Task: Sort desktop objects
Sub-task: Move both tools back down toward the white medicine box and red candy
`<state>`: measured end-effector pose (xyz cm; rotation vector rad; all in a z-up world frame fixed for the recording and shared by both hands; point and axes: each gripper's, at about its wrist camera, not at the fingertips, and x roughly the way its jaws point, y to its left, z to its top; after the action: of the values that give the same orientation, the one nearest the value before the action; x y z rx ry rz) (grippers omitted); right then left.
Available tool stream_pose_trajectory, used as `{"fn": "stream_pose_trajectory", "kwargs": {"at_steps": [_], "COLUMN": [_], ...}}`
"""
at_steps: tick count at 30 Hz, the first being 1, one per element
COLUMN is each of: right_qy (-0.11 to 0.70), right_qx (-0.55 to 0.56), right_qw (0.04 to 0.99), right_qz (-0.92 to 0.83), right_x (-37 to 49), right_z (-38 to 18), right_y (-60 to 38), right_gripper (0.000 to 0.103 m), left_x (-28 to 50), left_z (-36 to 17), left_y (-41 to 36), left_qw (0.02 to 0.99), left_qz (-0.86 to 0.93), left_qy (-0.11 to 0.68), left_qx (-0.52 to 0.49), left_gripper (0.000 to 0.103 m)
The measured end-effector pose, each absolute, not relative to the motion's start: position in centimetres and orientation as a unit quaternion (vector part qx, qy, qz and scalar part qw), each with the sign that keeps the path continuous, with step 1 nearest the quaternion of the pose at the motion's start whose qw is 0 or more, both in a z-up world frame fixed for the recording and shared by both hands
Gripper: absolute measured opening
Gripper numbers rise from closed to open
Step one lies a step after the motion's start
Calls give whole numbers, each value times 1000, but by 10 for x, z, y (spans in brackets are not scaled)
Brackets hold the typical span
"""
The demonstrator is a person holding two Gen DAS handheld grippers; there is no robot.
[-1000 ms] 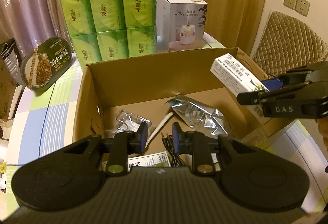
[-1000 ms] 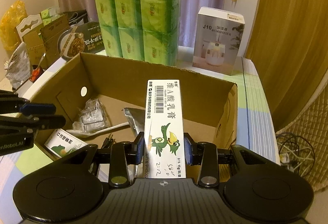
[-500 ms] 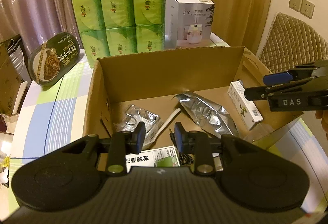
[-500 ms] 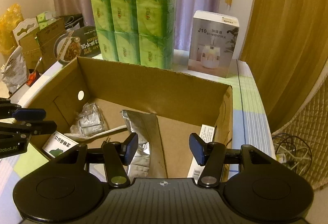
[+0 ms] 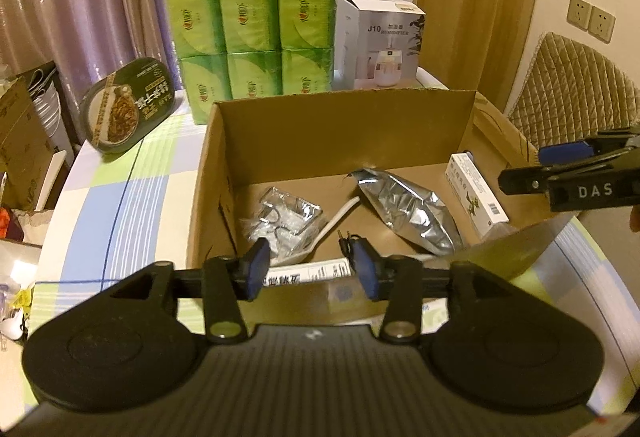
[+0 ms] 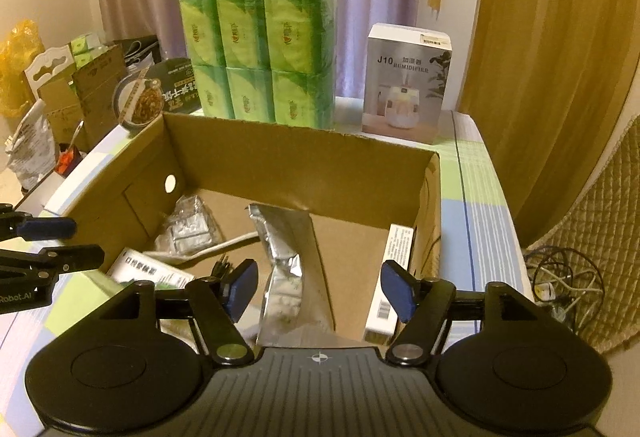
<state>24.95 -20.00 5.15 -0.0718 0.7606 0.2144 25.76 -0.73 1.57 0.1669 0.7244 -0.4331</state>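
Hovering with fingers apart over the cardboard box (image 6: 304, 165), the right gripper (image 6: 320, 287) had the ointment carton (image 6: 394, 277) lying just beyond its right finger, the left gripper (image 5: 310, 269) likewise spread, suggesting another item needed fetching next.

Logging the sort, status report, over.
Both grippers, left and right, open, empty. Ointment box inside cardboard box, against its right wall. Nothing blocking.

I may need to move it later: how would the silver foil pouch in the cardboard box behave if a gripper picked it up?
The silver foil pouch is creased and lies slack, so it is probably floppy and light. Its glossy film may slip between the pads.
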Motion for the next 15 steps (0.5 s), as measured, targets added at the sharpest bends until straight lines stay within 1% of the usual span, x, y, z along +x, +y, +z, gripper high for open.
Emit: {"fn": "stream_pose_trajectory", "kwargs": {"at_steps": [1,8,10,12,15], "right_qy": [370,371,372,374,377], "right_qx": [-32,-13,-12,-12,-14], "right_qw": [923,923,923,922,921], "right_qz": [103,98,98,98,96], "right_x": [245,213,203,193,179], "right_z": [52,55,55,56,54], "right_y": [-201,-204,-205,-205,-206], "right_gripper": [67,71,72,74,76], "left_x": [253,226,219,212,201], "left_z": [16,17,17,15,13], "left_y": [-4,18,26,32,41], "left_qw": [910,914,914,914,913], "left_qz": [-207,-193,-189,-184,-179], "left_qy": [350,351,355,359,364], "left_qx": [78,62,54,49,45], "left_gripper": [51,73,76,81,84]}}
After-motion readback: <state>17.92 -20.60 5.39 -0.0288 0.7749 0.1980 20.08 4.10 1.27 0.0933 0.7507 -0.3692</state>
